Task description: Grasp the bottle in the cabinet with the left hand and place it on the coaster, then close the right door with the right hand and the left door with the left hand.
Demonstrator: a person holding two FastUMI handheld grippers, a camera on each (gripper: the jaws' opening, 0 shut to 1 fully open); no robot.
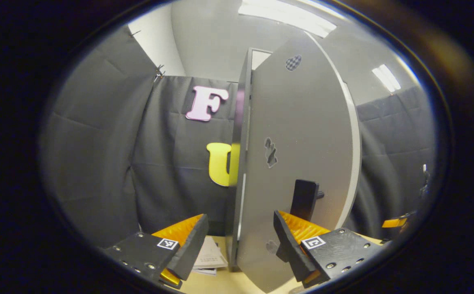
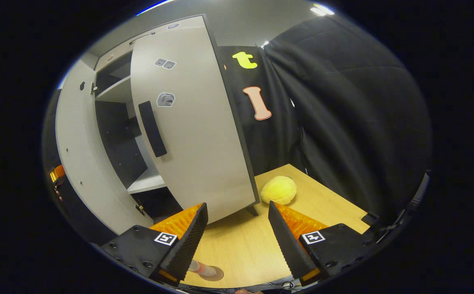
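The cabinet's left door (image 1: 298,134), grey with a black handle (image 1: 304,199), stands swung out right in front of my left gripper (image 1: 239,245), which is open; its right finger sits just below the handle. In the right gripper view the right door (image 2: 192,122) with its black handle (image 2: 152,128) is ajar and the left door (image 2: 78,163) is open, so dark shelves (image 2: 118,143) show between them. My right gripper (image 2: 237,241) is open over the table, short of the right door. A pinkish bottle (image 2: 202,268) stands on a brown coaster (image 2: 216,274) at the bottom edge, partly hidden by a finger.
A yellow plush ball (image 2: 278,190) lies on the wooden table (image 2: 241,245) by the right door's lower corner. Papers (image 1: 210,257) lie on the table at the cabinet's left side. Black cloth walls close in the booth. The other gripper (image 1: 396,222) shows far right.
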